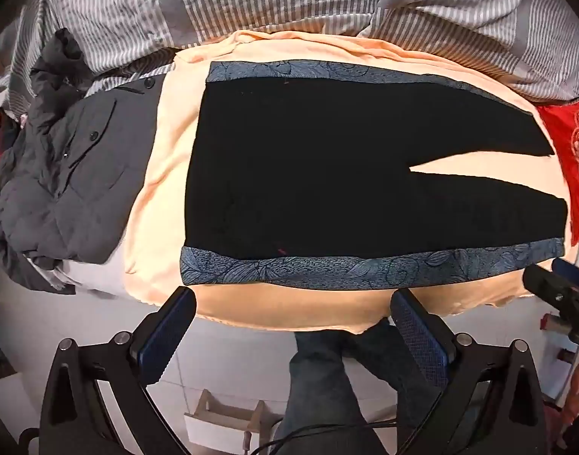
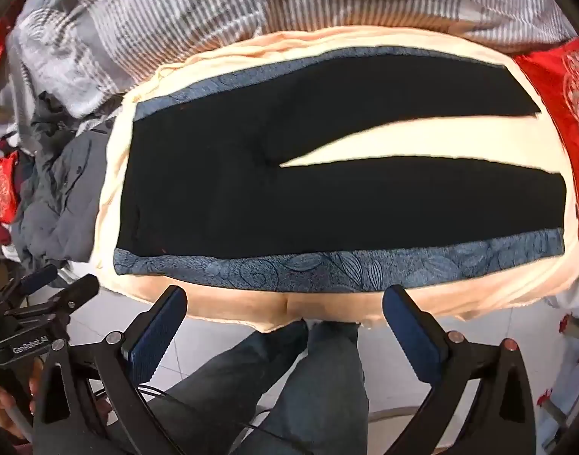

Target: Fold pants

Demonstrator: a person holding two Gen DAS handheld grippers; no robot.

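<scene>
Left wrist view: the pants are laid flat, unfolded, with both the left gripper and the right gripper held apart and empty, so every fold is judged outstanding.

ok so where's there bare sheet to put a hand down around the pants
Free: the wedge of peach sheet between the two legs of the black pants, and the strip along the near bed edge below the blue side band. Crowded: grey jacket past the waistband, red cushion at the cuffs, striped duvet behind.
</scene>
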